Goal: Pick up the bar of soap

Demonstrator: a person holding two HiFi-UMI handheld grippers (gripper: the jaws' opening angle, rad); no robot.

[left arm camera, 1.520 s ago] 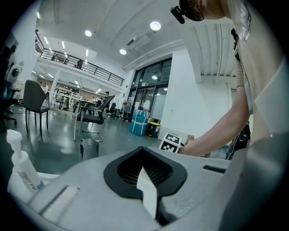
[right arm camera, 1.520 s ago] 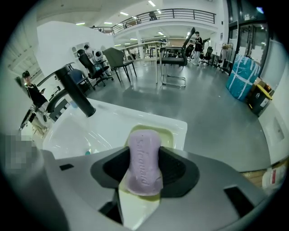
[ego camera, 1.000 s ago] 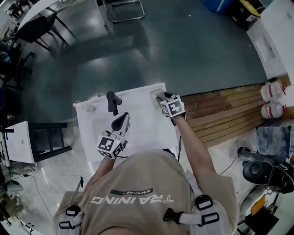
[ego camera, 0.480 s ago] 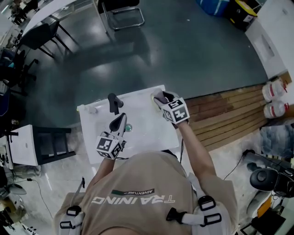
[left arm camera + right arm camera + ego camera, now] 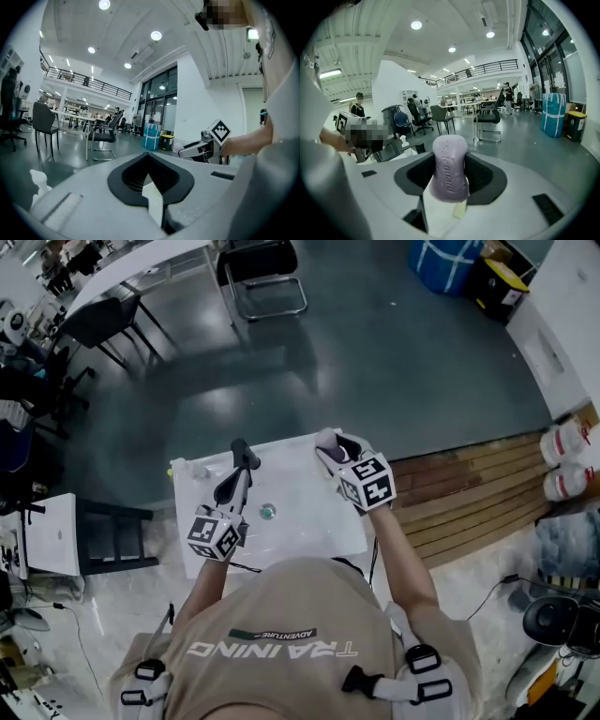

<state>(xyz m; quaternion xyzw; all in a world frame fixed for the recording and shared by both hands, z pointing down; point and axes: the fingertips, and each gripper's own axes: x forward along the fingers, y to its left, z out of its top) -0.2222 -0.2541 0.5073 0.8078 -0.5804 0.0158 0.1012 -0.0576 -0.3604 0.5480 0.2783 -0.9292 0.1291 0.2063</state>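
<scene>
Lifted since a second ago, the right gripper [image 5: 451, 155] is clamped on the purple soap [image 5: 450, 166], which stands upright between its jaws above the worktop's [image 5: 305, 521] far right corner. The left gripper [image 5: 149, 157], jaws together and empty, has moved toward the far edge.

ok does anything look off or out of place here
Nothing stands out. The purple bar of soap stands upright and square between the jaws of the right hand-held gripper, with no visible chips or dents. No spill shows on the white table. The left hand-held gripper is shut and empty.
</scene>
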